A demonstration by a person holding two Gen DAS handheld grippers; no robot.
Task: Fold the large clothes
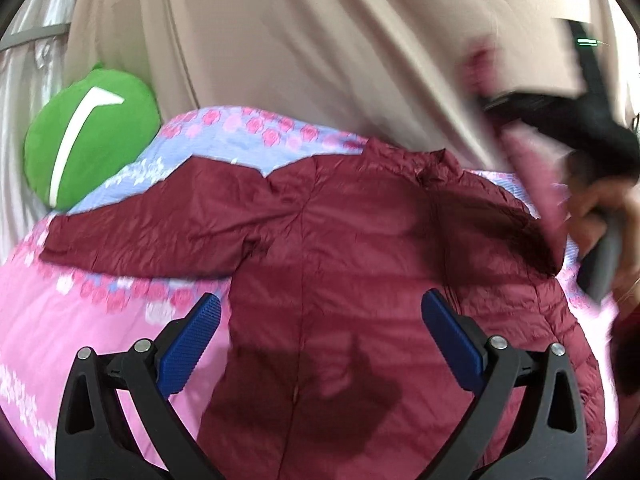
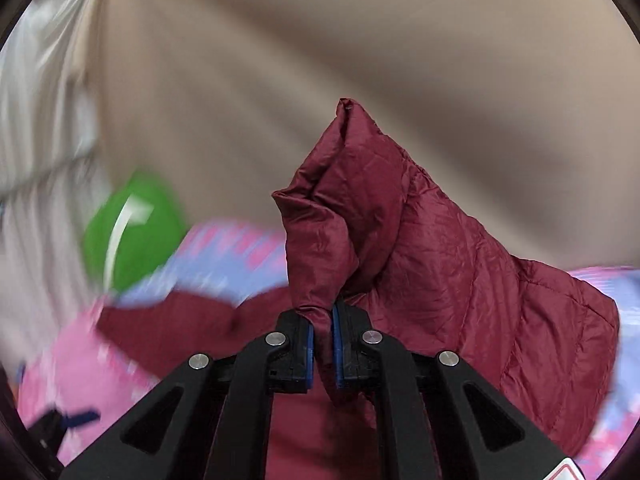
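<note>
1. Bed with pink floral quilt [image 1: 48,320]; beige curtain [image 1: 280,40] far, green cushion [image 1: 88,136] far left.
2. Maroon jacket [image 1: 340,248] lies spread on the quilt.
3. My left hand-held gripper [image 1: 320,340] hangs wide above it, touching nothing.
4. My right hand-held gripper [image 2: 321,344] is clamped on a lifted jacket fold.

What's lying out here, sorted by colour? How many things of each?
Maroon: 1, the puffer jacket, one sleeve pinched in the right hand-held gripper.
Green: 1, the round cushion.
Pink and blue floral: 1, the bedspread.
Beige: 1, the curtain.
Total: 4
</note>
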